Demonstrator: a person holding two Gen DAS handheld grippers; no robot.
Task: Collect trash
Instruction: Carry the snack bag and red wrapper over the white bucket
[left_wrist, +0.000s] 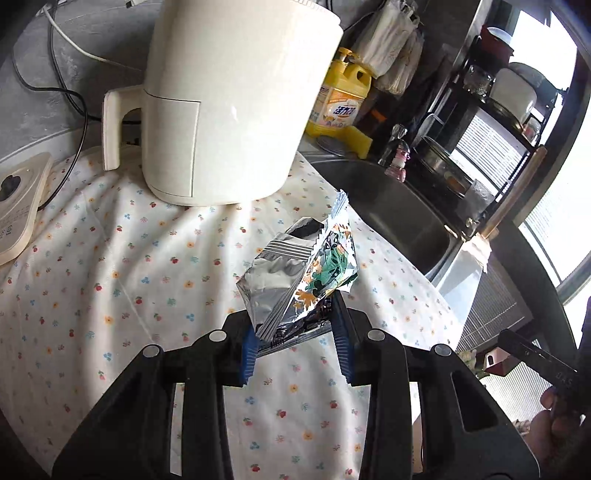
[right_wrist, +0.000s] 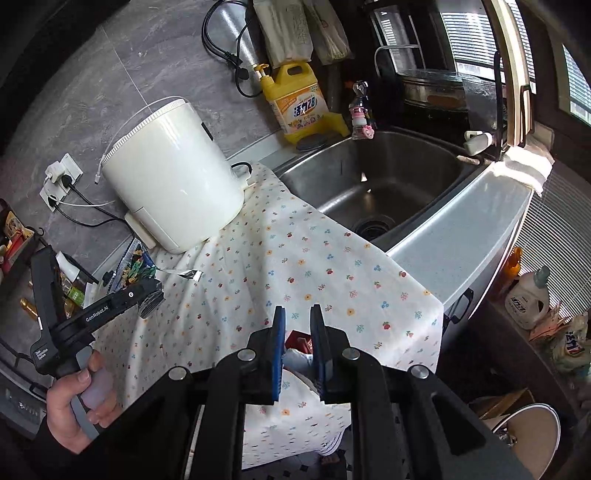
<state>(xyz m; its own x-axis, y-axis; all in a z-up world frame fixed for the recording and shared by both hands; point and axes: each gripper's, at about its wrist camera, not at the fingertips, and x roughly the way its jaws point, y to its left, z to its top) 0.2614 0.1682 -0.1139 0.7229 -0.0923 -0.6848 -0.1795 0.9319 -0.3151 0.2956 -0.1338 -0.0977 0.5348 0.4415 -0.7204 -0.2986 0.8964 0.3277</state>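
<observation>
My left gripper (left_wrist: 295, 328) is shut on a crumpled silver snack wrapper (left_wrist: 295, 273) with green and orange print, held just above the flowered cloth (left_wrist: 110, 258). The same wrapper (right_wrist: 136, 266) and the left gripper body show at the left of the right wrist view. My right gripper (right_wrist: 297, 325) is shut on a red and white piece of packaging (right_wrist: 300, 345), mostly hidden between the blue pads, above the cloth's front edge (right_wrist: 332, 295).
A white air fryer (left_wrist: 229, 99) stands at the back of the cloth. A steel sink (right_wrist: 380, 184) lies to the right, a yellow detergent bottle (right_wrist: 299, 103) behind it. A round bin (right_wrist: 532, 435) stands on the floor at lower right.
</observation>
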